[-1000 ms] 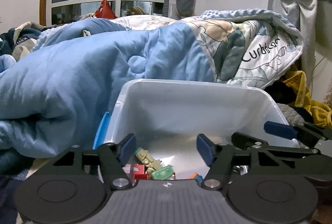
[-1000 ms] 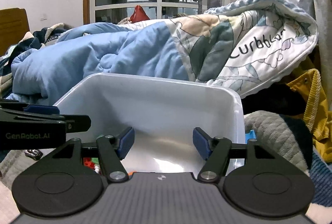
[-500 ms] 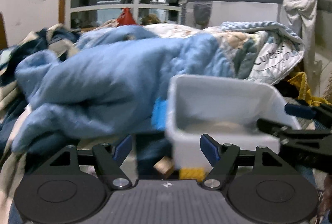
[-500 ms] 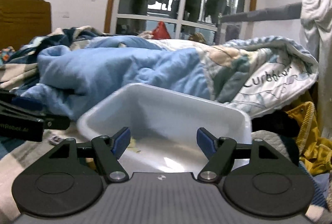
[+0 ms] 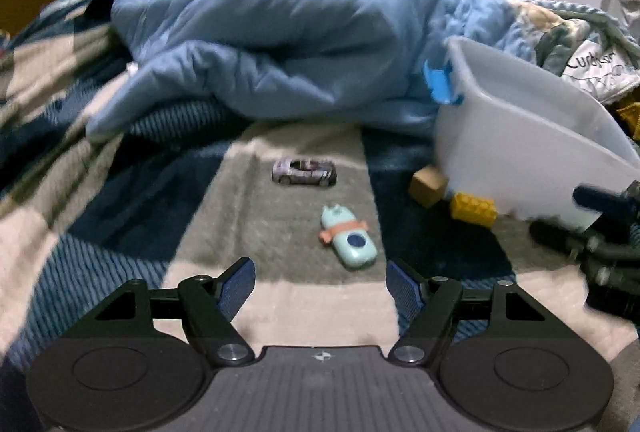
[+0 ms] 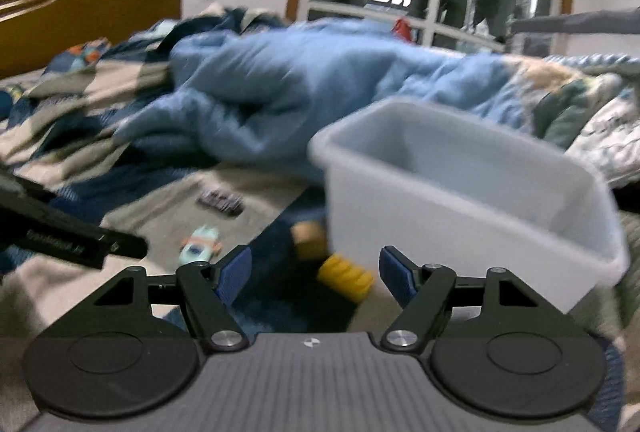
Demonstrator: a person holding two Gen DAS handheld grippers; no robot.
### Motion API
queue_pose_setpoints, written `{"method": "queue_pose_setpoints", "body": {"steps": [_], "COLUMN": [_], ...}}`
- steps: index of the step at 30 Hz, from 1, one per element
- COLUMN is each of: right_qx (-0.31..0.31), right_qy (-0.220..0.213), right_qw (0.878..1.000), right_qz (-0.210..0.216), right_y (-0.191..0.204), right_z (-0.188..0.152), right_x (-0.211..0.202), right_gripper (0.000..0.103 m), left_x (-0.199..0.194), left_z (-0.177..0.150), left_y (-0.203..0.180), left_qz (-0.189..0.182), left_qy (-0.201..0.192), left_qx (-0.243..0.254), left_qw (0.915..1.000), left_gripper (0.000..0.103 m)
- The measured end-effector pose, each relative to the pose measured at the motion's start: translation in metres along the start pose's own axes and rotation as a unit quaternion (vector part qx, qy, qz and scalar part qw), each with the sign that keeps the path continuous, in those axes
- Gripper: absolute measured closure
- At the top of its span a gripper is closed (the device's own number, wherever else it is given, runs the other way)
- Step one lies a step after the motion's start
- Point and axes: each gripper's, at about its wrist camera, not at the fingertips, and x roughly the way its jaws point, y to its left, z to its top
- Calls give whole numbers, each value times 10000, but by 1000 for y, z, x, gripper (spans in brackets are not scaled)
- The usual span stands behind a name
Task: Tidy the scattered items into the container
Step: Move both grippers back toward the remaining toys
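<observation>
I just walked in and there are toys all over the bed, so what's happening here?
A person is tidying toys off the bed blanket into a white plastic bin, with a gripper in each hand. Neither the left gripper nor the right gripper holds anything; both are open, their jaws having just widened. Still loose on the blanket are a toy car, a mint-green toy, a tan block and a yellow brick, the last two right against the bin.
</observation>
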Motion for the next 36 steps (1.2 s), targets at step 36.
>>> {"method": "queue_pose_setpoints", "body": {"steps": [36], "right_qx": [210], "right_qy": [721], "right_qw": [9971], "right_qz": [-139], "right_y": [9], "right_z": [-25], "right_x": [89], "right_gripper": [30], "left_x": [73], "left_z": [10], "left_y": [3], "left_qz": [-229], "left_qy": [220], "left_qx": [194], "left_qw": [9993], "left_gripper": [55]}}
